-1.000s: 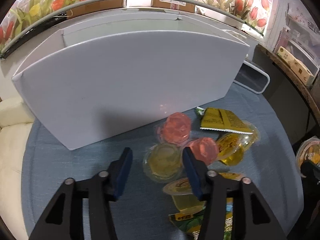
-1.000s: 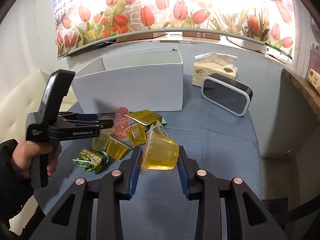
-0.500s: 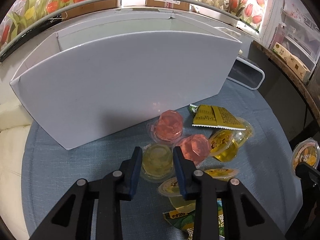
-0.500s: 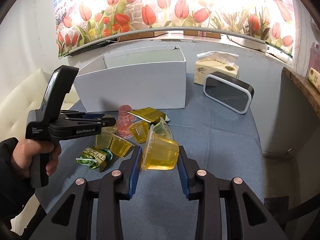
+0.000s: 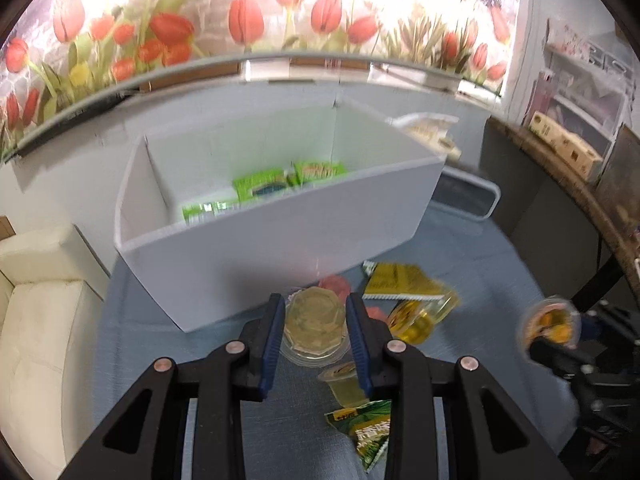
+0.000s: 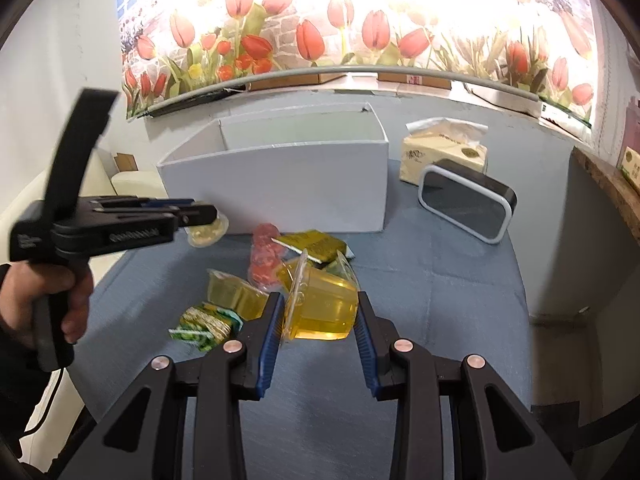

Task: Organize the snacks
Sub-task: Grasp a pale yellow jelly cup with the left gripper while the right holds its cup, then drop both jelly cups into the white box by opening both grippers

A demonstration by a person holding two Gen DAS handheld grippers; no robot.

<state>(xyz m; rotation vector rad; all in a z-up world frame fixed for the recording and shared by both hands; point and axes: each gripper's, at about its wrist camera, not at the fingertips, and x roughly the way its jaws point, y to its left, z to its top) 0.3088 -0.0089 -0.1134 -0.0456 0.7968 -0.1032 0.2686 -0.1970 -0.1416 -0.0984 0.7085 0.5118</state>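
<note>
My left gripper [image 5: 316, 312] is shut on a pale yellow jelly cup [image 5: 315, 322] and holds it above the blue tablecloth, in front of the white box [image 5: 280, 236]. Several green snack packets [image 5: 260, 188] lie inside that box. The right wrist view shows the same left gripper [image 6: 208, 216] raised, the pale cup [image 6: 206, 233] at its tip. My right gripper [image 6: 318, 312] is shut on a larger amber jelly cup [image 6: 322, 306], also seen in the left wrist view as amber jelly cup [image 5: 551, 326]. On the cloth lie pink jelly cups [image 6: 264, 256], a yellow packet [image 6: 312, 245], more yellow jelly cups [image 6: 232, 294] and a green packet [image 6: 206, 322].
A tissue pack [image 6: 444, 152] and a black, white-rimmed device [image 6: 466, 200] stand right of the box. A cream sofa [image 5: 36, 304] lies left of the table, a wooden shelf edge [image 6: 608, 184] to the right. A person's hand [image 6: 44, 304] grips the left gripper's handle.
The left gripper closed on the pale yellow jelly cup and lifted it off the cloth, so the box's inside now shows. The right gripper kept still with its amber cup.
</note>
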